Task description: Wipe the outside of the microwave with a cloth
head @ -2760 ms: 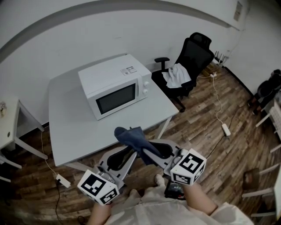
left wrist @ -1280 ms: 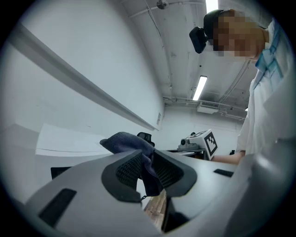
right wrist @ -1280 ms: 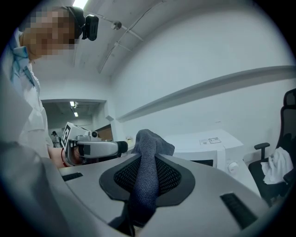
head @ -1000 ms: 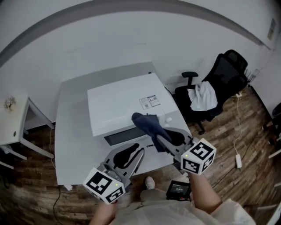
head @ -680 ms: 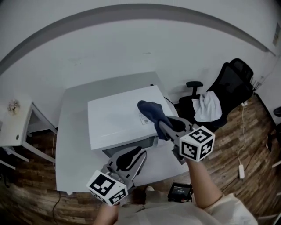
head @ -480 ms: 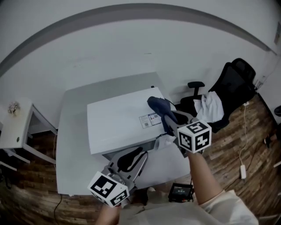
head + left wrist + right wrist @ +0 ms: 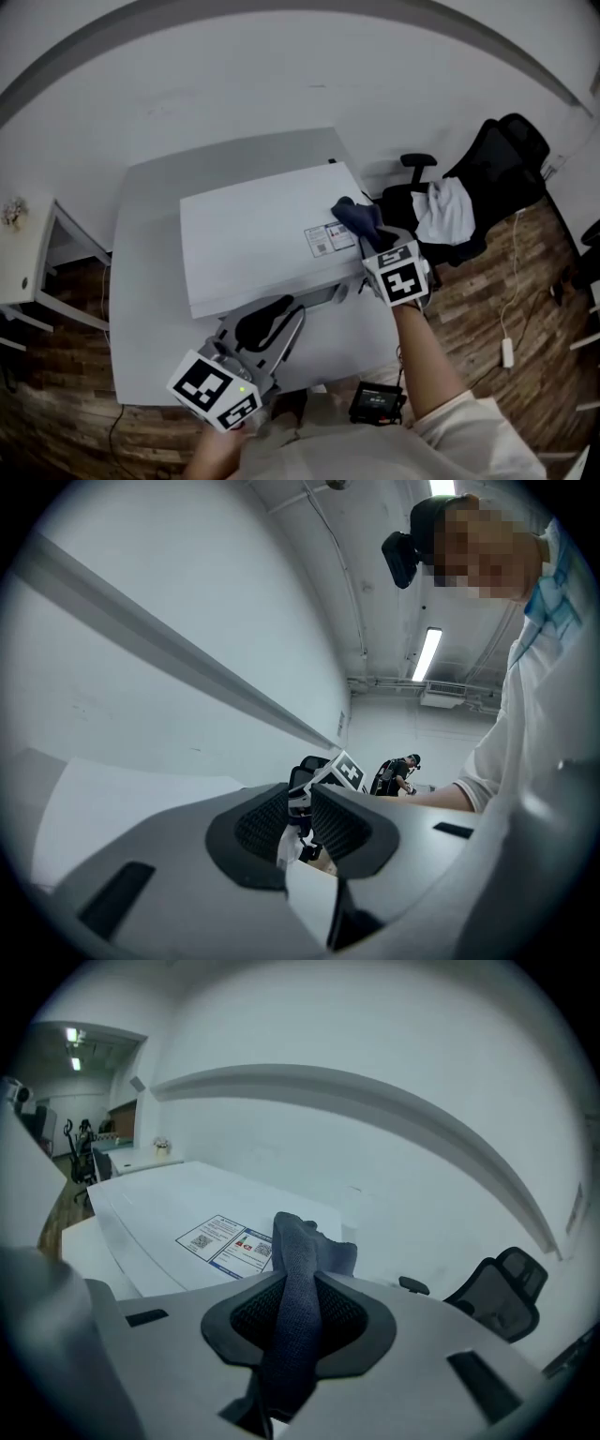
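Right gripper (image 7: pixel 367 232), fingers clenched on blue cloth (image 7: pixel 352 216), just swung in; microwave (image 7: pixel 253 246) top now under fingertips, cloth maybe touching; wiping can start. Left gripper (image 7: pixel 277 319) fingers slightly parted, empty.

Microwave (image 7: pixel 253 234) on the table (image 7: pixel 141 253), cloth (image 7: pixel 355 215) above its right edge, chair (image 7: pixel 497 173) farther right.

**A:** What surrounds the work area?

**B:** A grey table (image 7: pixel 150 281) stands against a white wall (image 7: pixel 234 84) on a dark wooden floor (image 7: pixel 487 309). To its right is a black office chair (image 7: pixel 497 164) with a white garment (image 7: pixel 442 208) draped over it.

**A:** Anything smaller?

**B:** A small white side table (image 7: pixel 23 258) sits at the left edge. A white power strip (image 7: pixel 507 352) lies on the floor at right, and a black device (image 7: pixel 375 401) lies near the grey table's front edge.
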Demonstrator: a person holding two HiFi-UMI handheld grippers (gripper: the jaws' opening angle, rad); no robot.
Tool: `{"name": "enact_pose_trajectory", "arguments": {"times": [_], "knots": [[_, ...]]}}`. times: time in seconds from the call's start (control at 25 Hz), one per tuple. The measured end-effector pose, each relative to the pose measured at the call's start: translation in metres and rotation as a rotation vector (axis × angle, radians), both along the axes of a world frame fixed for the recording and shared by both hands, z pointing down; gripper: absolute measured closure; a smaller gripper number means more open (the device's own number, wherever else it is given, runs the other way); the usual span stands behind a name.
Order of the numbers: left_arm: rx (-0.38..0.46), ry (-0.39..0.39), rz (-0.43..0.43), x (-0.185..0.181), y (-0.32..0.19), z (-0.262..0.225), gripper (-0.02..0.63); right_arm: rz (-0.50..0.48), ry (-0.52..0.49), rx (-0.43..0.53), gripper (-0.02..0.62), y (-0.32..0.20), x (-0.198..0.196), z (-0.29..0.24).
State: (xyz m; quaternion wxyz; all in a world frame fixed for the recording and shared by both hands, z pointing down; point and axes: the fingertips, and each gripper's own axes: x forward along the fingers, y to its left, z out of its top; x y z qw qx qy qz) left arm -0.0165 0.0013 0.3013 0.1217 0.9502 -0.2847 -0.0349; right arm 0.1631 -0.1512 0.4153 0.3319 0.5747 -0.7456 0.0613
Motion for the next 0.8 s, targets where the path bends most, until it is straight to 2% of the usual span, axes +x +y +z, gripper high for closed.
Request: {"name": "enact_pose_trajectory", "arguments": {"times": [0.08, 0.36, 0.8], "knots": [[-0.015, 0.005, 0.0, -0.006, -0.001, 0.004, 0.529, 0.013, 0.021, 0.003, 0.505, 0.001, -0.001, 0.0], [-0.027, -0.002, 0.019, -0.015, 0.0, 0.01, 0.529, 0.014, -0.033, -0.026, 0.505, 0.003, -0.02, 0.001], [-0.044, 0.018, -0.039, -0.052, 0.001, 0.015, 0.529, -0.124, -0.059, -0.054, 0.503, 0.01, -0.108, 0.002]]}}
